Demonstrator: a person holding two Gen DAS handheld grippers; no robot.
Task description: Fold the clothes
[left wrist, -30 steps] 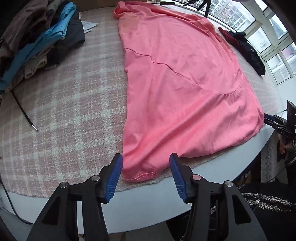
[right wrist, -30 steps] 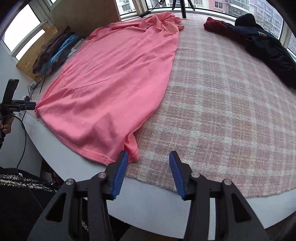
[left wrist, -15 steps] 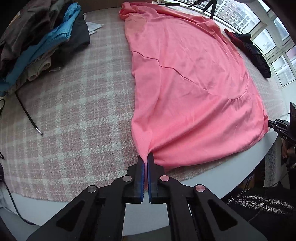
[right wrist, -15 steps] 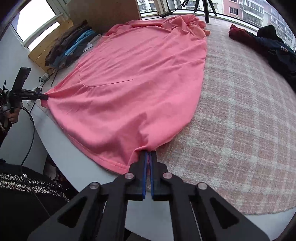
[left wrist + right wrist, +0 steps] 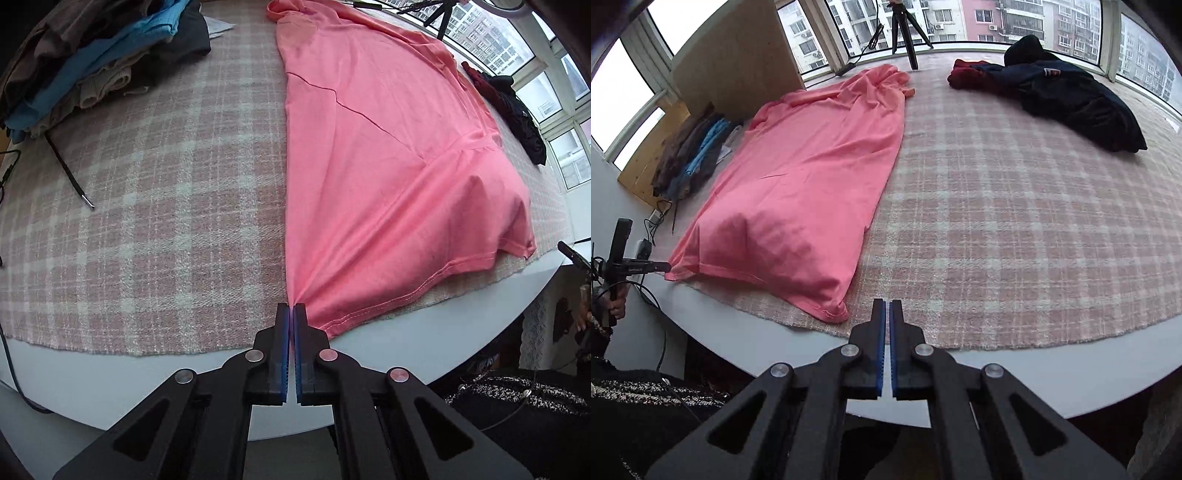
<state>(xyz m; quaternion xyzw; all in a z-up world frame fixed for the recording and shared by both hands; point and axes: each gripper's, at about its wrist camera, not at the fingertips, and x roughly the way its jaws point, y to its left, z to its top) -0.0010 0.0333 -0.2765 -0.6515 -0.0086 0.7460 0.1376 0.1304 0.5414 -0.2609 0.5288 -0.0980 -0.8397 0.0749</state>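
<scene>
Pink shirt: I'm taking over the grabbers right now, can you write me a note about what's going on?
Left gripper: shut on one hem corner of the shirt.
Right gripper: shut on nothing; the other hem corner lies just beside it.
Shirt: spread lengthwise on the plaid cloth, hem at the near edge, a bit puffed up there.
Done: shirt laid out; no fold yet.
Left: open the right gripper, grab that corner, then probably carry the hem up toward the collar. The dark clothes look unfolded too.
</scene>
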